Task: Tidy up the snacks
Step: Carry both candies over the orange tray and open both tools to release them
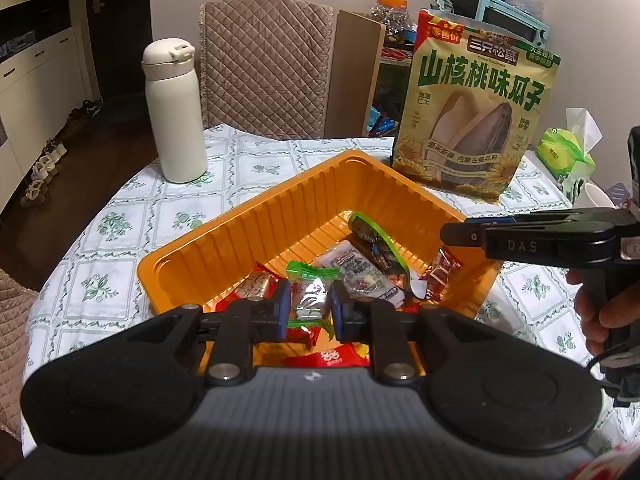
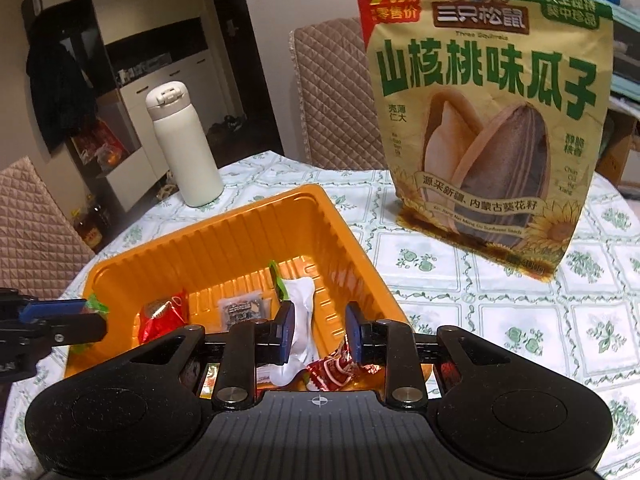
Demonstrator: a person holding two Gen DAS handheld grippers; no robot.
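On a round table [image 2: 500,292] under a white cloth with green floral squares, in a dim room: quilted chair [image 1: 266,64] at the far side, white cabinets far left, shoes on the dark floor beyond.

The orange tray [image 1: 248,224] sits mid-table, turned so one corner points away from me toward the chair; its long axis runs from near left to far right in my left wrist view. Loose snack packets lie in its near end.

My left gripper [image 1: 310,308] is over the near rim of the tray, jaws pinched tight on a green-ended snack packet [image 1: 308,294], which stands roughly upright between the pads.

My right gripper [image 2: 320,332] hovers over the tray's near right corner, jaws only narrowly apart. A white wrapper [image 2: 298,320] and a red-and-white packet [image 2: 334,368] show in the gap; whether the pads press either one I cannot tell from this angle.

Around: a white flask [image 1: 174,116] upright at far left of the tray, a tall sunflower-seed bag [image 1: 478,108] standing just beyond the tray's far right edge, a green tissue pack [image 1: 564,152] further right. A long dark green-edged packet [image 1: 378,250] lies angled across the tray floor, between the two grippers.
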